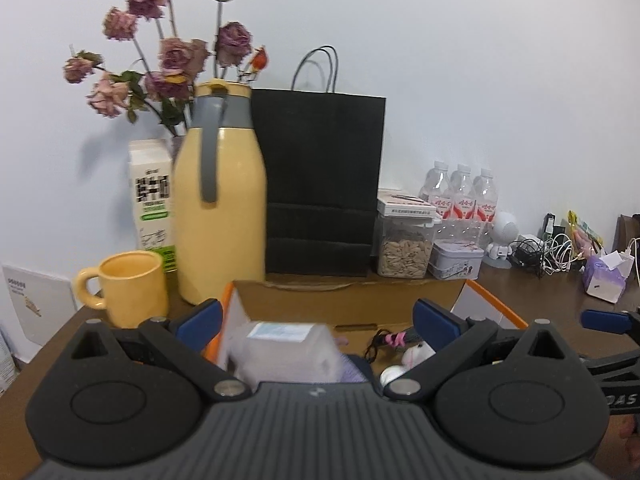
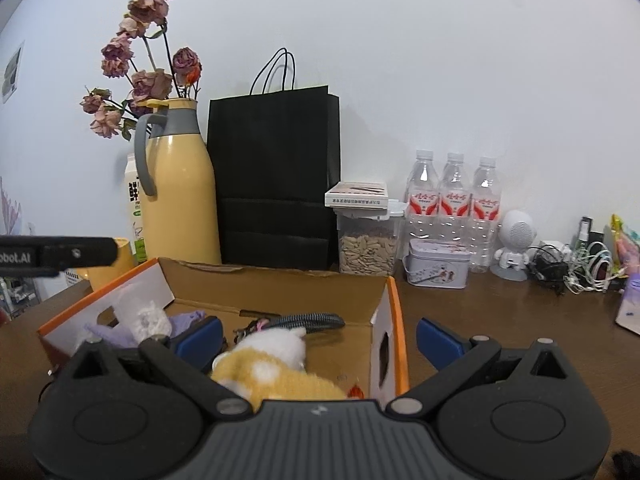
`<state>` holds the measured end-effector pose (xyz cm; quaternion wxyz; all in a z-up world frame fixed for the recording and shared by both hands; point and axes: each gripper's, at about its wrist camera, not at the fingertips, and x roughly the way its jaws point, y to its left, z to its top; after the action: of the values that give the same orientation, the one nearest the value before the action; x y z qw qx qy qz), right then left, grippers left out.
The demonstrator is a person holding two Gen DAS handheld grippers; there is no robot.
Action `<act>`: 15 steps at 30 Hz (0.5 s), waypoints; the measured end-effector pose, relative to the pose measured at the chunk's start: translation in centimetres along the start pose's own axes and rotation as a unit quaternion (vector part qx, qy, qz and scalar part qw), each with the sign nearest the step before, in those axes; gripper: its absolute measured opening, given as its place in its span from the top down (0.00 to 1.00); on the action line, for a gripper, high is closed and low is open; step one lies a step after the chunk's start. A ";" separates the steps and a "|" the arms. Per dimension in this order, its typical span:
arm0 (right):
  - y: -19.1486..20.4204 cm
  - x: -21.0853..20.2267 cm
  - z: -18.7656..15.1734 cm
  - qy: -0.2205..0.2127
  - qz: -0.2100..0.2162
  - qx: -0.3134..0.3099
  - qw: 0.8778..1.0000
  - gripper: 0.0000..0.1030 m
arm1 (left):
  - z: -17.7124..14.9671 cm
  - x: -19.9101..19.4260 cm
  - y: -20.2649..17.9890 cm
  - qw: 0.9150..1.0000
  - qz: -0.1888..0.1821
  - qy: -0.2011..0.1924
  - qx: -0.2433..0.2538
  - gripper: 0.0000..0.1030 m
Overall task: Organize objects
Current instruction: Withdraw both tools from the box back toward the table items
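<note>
An open cardboard box with orange edges (image 1: 352, 304) (image 2: 280, 284) sits on the brown table in front of both grippers. In the left wrist view my left gripper (image 1: 316, 322) is open above the box, over a blurred translucent plastic container (image 1: 280, 350); a black-and-pink cord (image 1: 386, 340) and a small white plush (image 1: 418, 354) lie beside it. In the right wrist view my right gripper (image 2: 318, 338) is open over the box's right wall, above a yellow-and-white plush toy (image 2: 276, 364). A grey braided strap (image 2: 308, 320) and purple cloth (image 2: 116, 334) lie inside.
At the back stand a yellow thermos (image 1: 220, 196), a yellow mug (image 1: 128, 288), a milk carton (image 1: 152, 200), dried roses (image 1: 168, 52), a black paper bag (image 1: 320, 184), a seed jar (image 1: 404, 248), a tin (image 1: 456, 260), water bottles (image 1: 460, 196), a white figure (image 1: 502, 236), cables (image 1: 548, 252).
</note>
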<state>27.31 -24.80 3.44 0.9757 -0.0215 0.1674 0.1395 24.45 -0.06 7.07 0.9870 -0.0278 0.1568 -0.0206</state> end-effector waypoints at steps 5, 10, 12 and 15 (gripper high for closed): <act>0.2 -3.4 -1.5 0.008 -0.002 0.002 1.000 0.00 | -1.4 -2.7 1.2 1.000 0.009 0.014 0.004 0.00; 0.5 -5.7 -3.7 0.038 -0.002 0.006 0.999 0.00 | -3.5 -4.6 2.2 0.999 0.021 0.042 -0.002 0.00; 0.6 -6.3 -4.7 0.054 0.003 0.011 0.998 0.00 | -4.4 -5.4 2.7 0.998 0.026 0.052 -0.004 0.00; 1.2 -6.9 -6.0 0.074 0.009 0.010 0.997 0.00 | -5.5 -6.4 3.4 0.997 0.035 0.072 -0.006 0.00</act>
<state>18.78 -26.06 0.07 0.9596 -0.0205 0.2403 0.1447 16.74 3.39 3.60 0.9730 -0.0264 0.2289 0.0127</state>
